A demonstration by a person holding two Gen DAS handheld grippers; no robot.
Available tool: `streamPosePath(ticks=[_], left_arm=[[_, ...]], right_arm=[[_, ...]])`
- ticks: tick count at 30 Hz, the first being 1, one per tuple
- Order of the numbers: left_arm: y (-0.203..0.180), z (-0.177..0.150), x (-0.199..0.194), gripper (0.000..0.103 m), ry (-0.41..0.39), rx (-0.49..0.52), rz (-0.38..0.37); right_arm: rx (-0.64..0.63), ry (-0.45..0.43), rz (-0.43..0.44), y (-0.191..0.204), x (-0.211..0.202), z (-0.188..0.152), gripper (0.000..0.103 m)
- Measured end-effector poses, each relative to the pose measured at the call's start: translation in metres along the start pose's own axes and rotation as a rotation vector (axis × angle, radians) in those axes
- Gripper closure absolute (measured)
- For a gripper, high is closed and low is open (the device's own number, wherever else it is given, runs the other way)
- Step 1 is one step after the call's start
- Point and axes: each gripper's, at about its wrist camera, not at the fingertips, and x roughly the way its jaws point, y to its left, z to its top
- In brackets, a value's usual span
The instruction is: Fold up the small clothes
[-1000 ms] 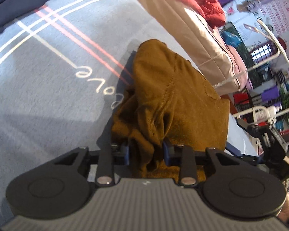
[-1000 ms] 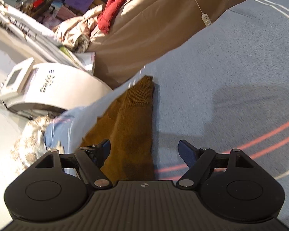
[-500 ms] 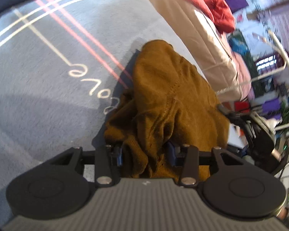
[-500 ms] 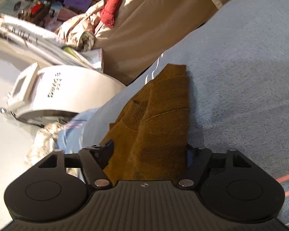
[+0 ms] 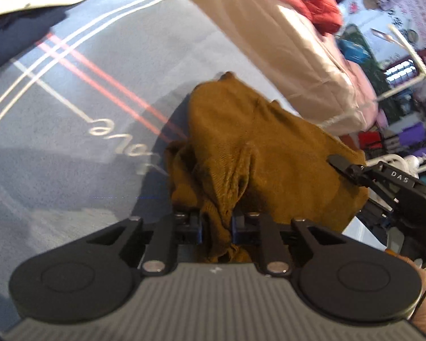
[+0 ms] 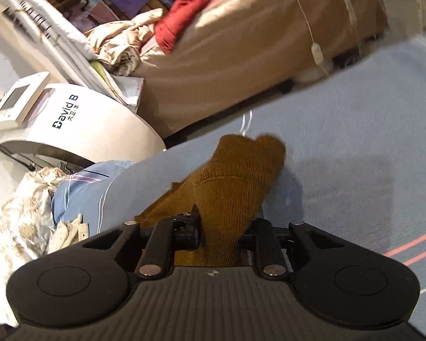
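A small mustard-brown knit garment (image 5: 258, 147) lies bunched on a blue-grey blanket (image 5: 71, 130). My left gripper (image 5: 216, 225) is shut on a gathered fold at its near edge. My right gripper (image 6: 223, 231) is shut on another edge of the same garment (image 6: 235, 176), which rises from the jaws toward the blanket's (image 6: 355, 142) edge. The right gripper also shows in the left wrist view (image 5: 355, 170) at the garment's right side.
The blanket has white and pink stripes (image 5: 105, 74) and script lettering. A beige bed with a red garment (image 6: 184, 20) lies beyond. A white machine (image 6: 71, 125) stands on the floor. Dark and patterned clothes (image 5: 20, 14) lie at the far left.
My right gripper has moved onto the garment's edge and shut on it. My left gripper stays shut on its fold, and the garment has been lifted and drawn in slightly.
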Motion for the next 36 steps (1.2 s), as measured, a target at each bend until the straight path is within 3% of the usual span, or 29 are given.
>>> streamPosePath(ticks=[5,11,17,21,26,29,31,34,35,36], left_arm=[[-0.053,-0.011,-0.001,0.087,0.044,0.08,-0.094],[-0.154,-0.051,0.007,0.087,0.098,0.208,-0.214],[-0.291,-0.125,0.036,0.087,0.139,0.315,-0.316],[-0.388,-0.197,0.054,0.087,0.17,0.295,-0.358],[-0.474,-0.284,0.089,0.087,0.231,0.267,-0.337],[-0.499,-0.333,0.109,0.087,0.259,0.306,-0.257],[-0.504,-0.356,0.126,0.085,0.286,0.319,-0.175],[-0.491,-0.364,0.133,0.076,0.297,0.308,-0.15],[-0.491,-0.365,0.132,0.071,0.29,0.333,-0.147],[-0.487,-0.361,0.131,0.055,0.294,0.364,-0.132]], right_arm=[[-0.109,-0.083,-0.083,-0.003,-0.052,0.007,0.071],[-0.09,-0.198,-0.153,-0.053,-0.143,0.038,0.071],[-0.095,-0.246,-0.212,-0.141,-0.256,0.086,0.071],[-0.089,-0.238,-0.227,-0.208,-0.324,0.141,0.071],[-0.131,-0.189,-0.308,-0.277,-0.367,0.201,0.071],[-0.153,-0.109,-0.331,-0.319,-0.353,0.22,0.07],[-0.135,-0.035,-0.374,-0.352,-0.333,0.215,0.067],[-0.088,-0.035,-0.438,-0.385,-0.319,0.19,0.049],[-0.099,-0.051,-0.443,-0.389,-0.319,0.182,0.026],[-0.12,-0.078,-0.444,-0.392,-0.324,0.176,0.014]])
